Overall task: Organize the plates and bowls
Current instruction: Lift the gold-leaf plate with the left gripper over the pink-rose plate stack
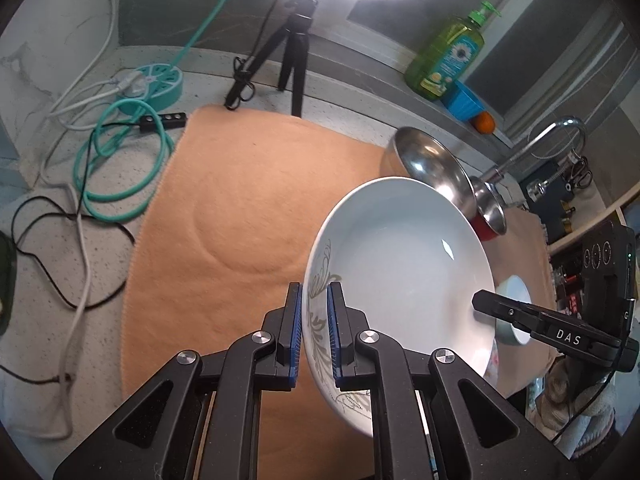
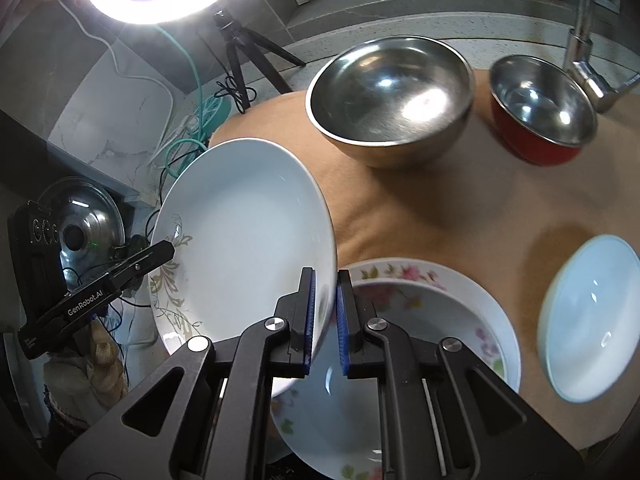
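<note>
A white plate with a grey-gold leaf pattern (image 1: 400, 264) is held in the air, tilted, above the orange cloth (image 1: 248, 200). My left gripper (image 1: 314, 336) is shut on its left rim. My right gripper (image 2: 325, 320) is shut on its opposite rim; the plate also shows in the right wrist view (image 2: 240, 240). Below it lies a floral plate (image 2: 432, 320). A small white bowl (image 2: 588, 324) sits at the right. A large steel bowl (image 2: 390, 96) and a red steel-lined bowl (image 2: 540, 112) stand at the back.
A ring light on a black tripod (image 1: 294, 52) stands behind the cloth. Teal and white cables (image 1: 120, 152) lie at the left. A faucet (image 2: 584, 52), green soap bottle (image 1: 448, 52), blue cup and orange sit at the back right. A pot lid (image 2: 84, 220) is at the left.
</note>
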Tool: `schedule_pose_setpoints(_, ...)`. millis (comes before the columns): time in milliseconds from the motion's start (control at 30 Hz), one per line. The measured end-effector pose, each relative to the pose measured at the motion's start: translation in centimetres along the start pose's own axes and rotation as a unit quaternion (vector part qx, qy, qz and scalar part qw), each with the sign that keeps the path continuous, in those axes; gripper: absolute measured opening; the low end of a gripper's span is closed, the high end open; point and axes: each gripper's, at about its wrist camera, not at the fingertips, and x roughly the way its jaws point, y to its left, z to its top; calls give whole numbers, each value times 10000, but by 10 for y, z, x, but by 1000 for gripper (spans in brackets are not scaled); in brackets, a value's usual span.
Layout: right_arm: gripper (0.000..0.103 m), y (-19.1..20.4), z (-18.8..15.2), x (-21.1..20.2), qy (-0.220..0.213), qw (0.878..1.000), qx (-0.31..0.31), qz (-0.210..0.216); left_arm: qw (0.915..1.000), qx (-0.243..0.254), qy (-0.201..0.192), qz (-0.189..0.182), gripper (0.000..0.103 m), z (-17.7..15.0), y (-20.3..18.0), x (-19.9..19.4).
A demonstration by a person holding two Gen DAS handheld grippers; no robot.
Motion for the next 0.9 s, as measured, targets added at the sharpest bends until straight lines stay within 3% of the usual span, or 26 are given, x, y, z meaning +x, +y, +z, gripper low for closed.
schedule_pose_setpoints(467, 10, -54, -39, -35, 62, 9995, 219, -211, 9987, 217, 403, -226, 10, -43, -50, 16)
schedule_pose_setpoints(900, 10, -77, -61, -36, 238, 9986, 352, -311, 9970, 261, 673, -275, 10, -59, -65, 29)
